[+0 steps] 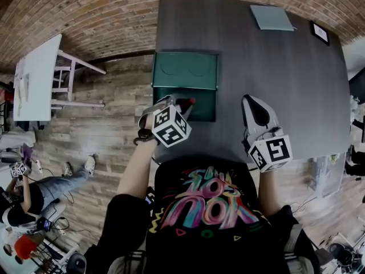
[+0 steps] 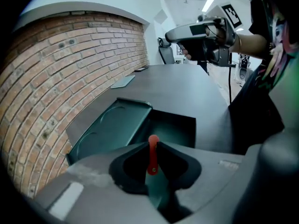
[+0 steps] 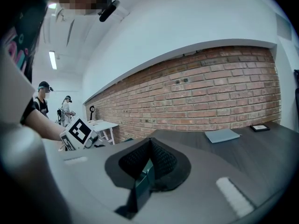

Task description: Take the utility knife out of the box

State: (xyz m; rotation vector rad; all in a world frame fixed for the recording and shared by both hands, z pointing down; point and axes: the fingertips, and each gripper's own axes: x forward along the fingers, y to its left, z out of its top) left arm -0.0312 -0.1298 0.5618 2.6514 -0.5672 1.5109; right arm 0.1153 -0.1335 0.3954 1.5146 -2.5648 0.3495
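Left gripper [image 1: 183, 104] sits over the open green box [image 1: 205, 112], tilted steeply down. Its jaws pinch the utility knife [image 2: 153, 157] – a thin red piece standing upright between the two tips, with both pads pressed on it. In the head view the knife's red end [image 1: 191, 102] shows just past the left gripper's marker cube, over the box's dark inside. From the left gripper view [image 2: 153, 149] the knife appears above the box [image 2: 176, 125], not lying on the bottom; its lower end is hidden between the jaws.

The box lies near the front left part of the dark grey table [image 1: 274, 79]. Its lid [image 1: 185, 70] is flipped back on the far side, inner face up, with two round shapes pressed in it; in the left gripper view the lid [image 2: 112, 125] slopes off to the left of the box.

Right gripper [image 1: 252, 103] is on the right, well apart from the box and low over the table top. In its own view the jaws [image 3: 149, 146] are pressed together with nothing between them – empty.

Far end of the table: a flat grey pad [image 1: 272, 17] and a small dark framed item [image 1: 320, 32]. Brick wall [image 3: 210, 87] behind. White side table [image 1: 37, 76] to the left on the wood floor.
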